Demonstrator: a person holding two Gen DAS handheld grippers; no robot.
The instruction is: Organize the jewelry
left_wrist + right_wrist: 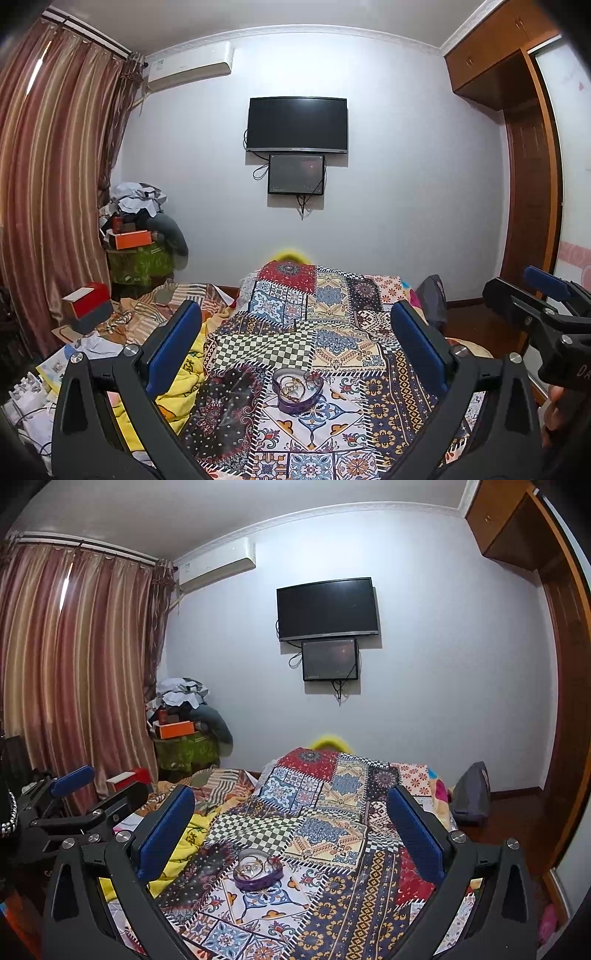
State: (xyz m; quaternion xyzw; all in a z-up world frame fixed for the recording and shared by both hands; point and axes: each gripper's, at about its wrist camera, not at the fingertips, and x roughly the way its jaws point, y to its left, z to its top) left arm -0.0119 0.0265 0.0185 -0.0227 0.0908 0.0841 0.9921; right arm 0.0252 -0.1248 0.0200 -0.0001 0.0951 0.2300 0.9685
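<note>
A purple heart-shaped box [298,392] of jewelry [291,386] sits on the patchwork bedspread [332,332], toward the bed's near end. Left tongs [295,347] and right tongs [291,830] hover above it, both spread wide and empty.

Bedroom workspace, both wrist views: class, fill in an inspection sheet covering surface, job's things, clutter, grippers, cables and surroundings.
Surface: patchwork bedspread covering the bed, rumpled at its left edge.
Job's things: purple jewelry dish on the bedspread, holding tangled jewelry; single pieces too small to tell.
Clutter: red and grey box, papers and yellow blanket to the left; pile of clothes and boxes in the corner.
Grippers: left gripper open, empty, above the dish; right gripper open, empty.
Cables: cords hanging below the wall screens.
Surroundings: television, smaller screen, air conditioner, striped curtains, wooden wardrobe.
</note>
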